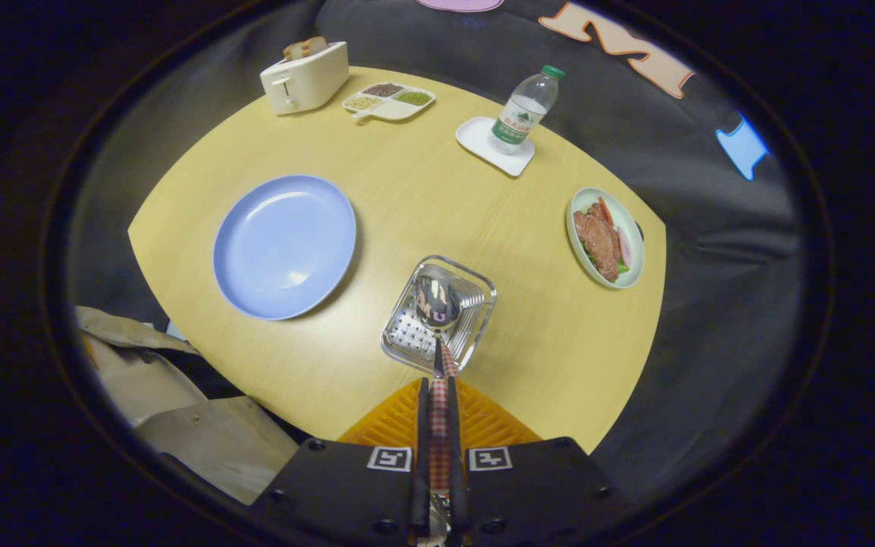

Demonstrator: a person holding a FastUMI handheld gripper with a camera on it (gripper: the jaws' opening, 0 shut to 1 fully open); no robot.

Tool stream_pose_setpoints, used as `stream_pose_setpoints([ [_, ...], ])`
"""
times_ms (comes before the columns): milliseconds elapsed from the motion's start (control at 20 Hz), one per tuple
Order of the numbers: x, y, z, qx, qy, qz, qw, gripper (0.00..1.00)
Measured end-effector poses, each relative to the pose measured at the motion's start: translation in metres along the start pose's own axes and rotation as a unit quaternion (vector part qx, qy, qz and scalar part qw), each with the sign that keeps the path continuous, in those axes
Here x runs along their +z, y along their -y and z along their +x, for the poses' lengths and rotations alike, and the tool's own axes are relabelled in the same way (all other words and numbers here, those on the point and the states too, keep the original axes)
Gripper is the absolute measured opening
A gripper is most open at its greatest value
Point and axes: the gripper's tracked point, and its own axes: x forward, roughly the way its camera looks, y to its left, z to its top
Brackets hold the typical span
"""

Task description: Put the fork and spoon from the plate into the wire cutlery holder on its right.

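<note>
From my remote station I see the gripper [438,380] closed tight, both fingers pressing on the checkered handle of the spoon [437,304], which runs straight ahead between them. The spoon's bowl hangs just beyond the fingertips, directly over the wire cutlery holder [475,304]; I cannot tell whether the bowl touches the holder's base. The holder sits on the round yellow table [422,197], just ahead of the fingers, and I can make out a perforated floor inside it. The blue plate [284,245] lies on the table to the left of the holder, near it but apart, with its surface bare. I cannot locate the fork with any certainty. Further off, a white toaster [305,77] with bread in its slots stands at the far side, a divided dish of grains [388,101] just beside it. A water bottle [526,110] stands on a white coaster [483,148], and a plate of meat [604,237] lies near the table's right edge.
</note>
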Motion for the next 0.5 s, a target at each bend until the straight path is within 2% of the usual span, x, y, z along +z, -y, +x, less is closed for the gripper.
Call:
stream_pose_setpoints([
  [250, 0.012, -0.002, 0.002, 0.007, 0.010, 0.010, 1.000, 0.20],
  [500, 0.029, -0.013, -0.005, 0.021, 0.049, 0.027, 0.998, 0.69],
])
